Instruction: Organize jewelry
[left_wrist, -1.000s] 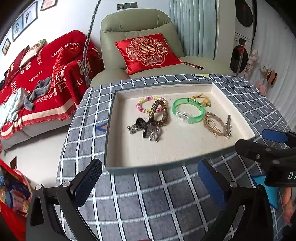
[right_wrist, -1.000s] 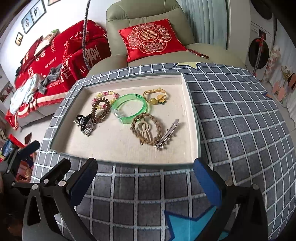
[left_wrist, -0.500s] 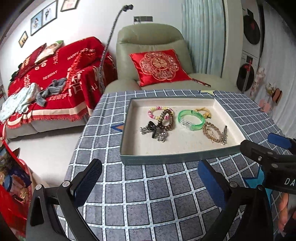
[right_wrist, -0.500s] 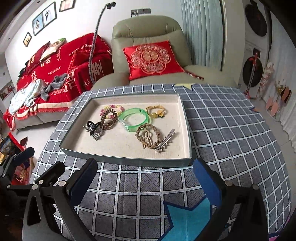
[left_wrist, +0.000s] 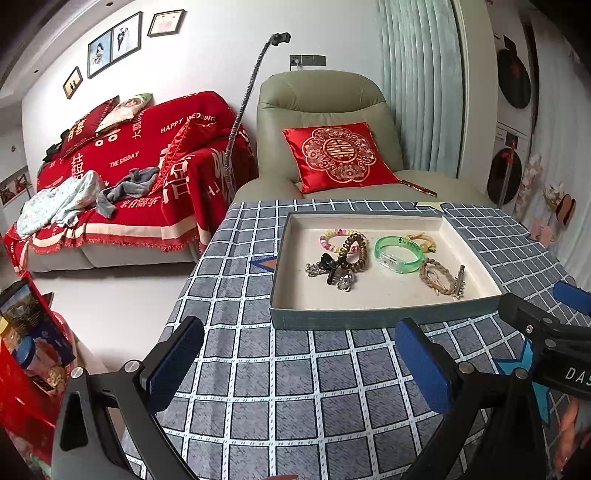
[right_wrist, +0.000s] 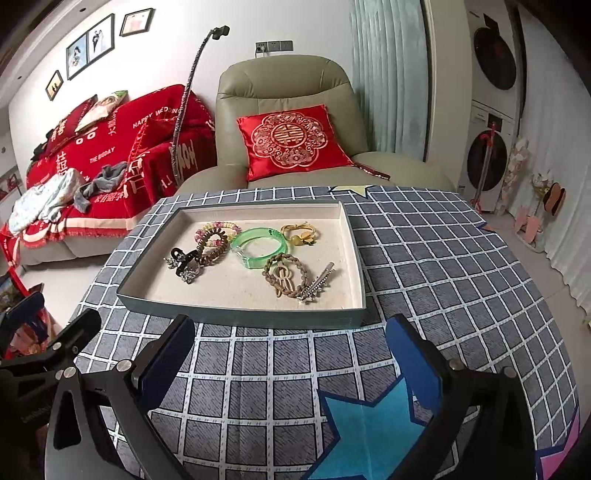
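A shallow grey tray (left_wrist: 369, 320) (right_wrist: 236, 316) with a cream lining stands on the checked table. In it lie a green bangle (left_wrist: 397, 253) (right_wrist: 258, 245), a beaded bracelet (left_wrist: 334, 236), a brown coil hair tie (left_wrist: 355, 252) (right_wrist: 211, 245), a black claw clip (left_wrist: 330, 269) (right_wrist: 183, 260), a braided tan ring (left_wrist: 437, 278) (right_wrist: 286, 275), a silver clip (right_wrist: 318, 283) and a yellow cord piece (right_wrist: 301, 233). My left gripper (left_wrist: 299, 360) is open and empty, in front of the tray. My right gripper (right_wrist: 291, 354) is open and empty, also short of the tray.
A checked grey cloth (right_wrist: 443, 280) with a blue star (right_wrist: 369, 424) covers the table. Behind stand a green armchair (left_wrist: 325, 110) with a red cushion (left_wrist: 338, 153) and a red-covered sofa (left_wrist: 110, 166). The right gripper shows at the right of the left view (left_wrist: 546, 325).
Both grippers have pulled back and up from the tray, which now looks smaller and farther. The jewelry in the tray has not moved. Both stay open.
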